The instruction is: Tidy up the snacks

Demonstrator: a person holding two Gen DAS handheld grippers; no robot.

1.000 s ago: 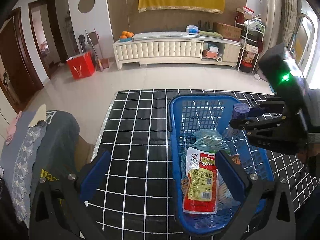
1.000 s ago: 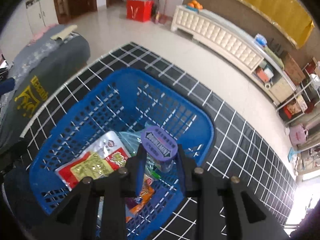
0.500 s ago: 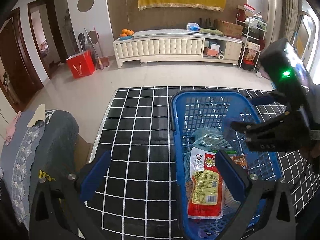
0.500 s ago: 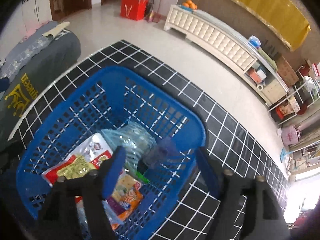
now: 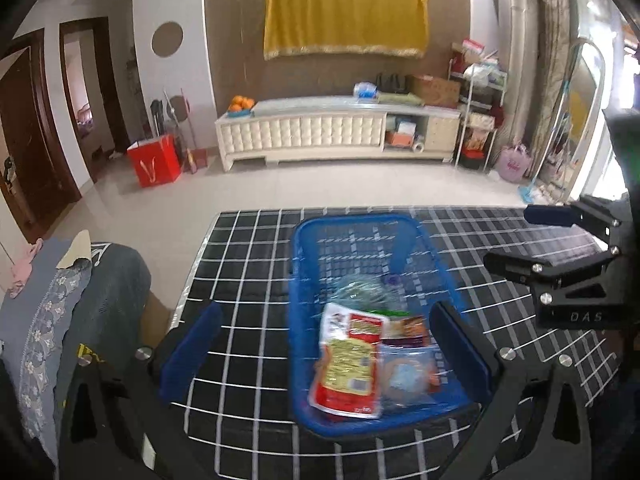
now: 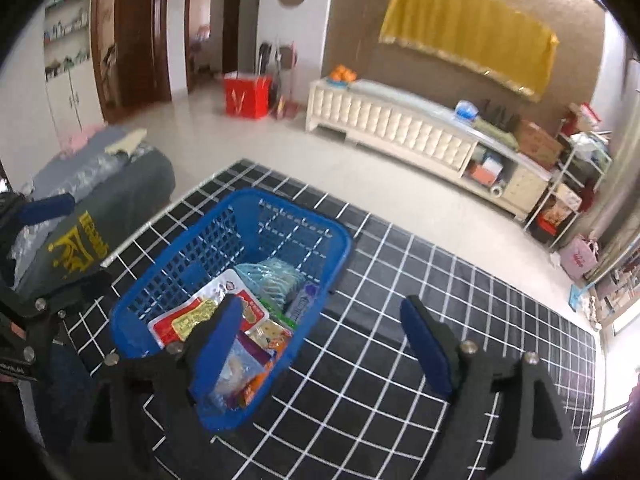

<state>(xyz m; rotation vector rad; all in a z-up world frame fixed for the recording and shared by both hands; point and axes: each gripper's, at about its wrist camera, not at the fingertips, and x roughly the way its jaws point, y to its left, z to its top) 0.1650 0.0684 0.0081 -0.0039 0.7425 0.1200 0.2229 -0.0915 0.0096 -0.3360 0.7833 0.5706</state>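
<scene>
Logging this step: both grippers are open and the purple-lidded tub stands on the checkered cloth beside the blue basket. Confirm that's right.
Not quite. The right wrist view shows the purple-lidded tub inside the blue basket, against its far wall, not on the checkered cloth. The left gripper and right gripper are open.
</scene>
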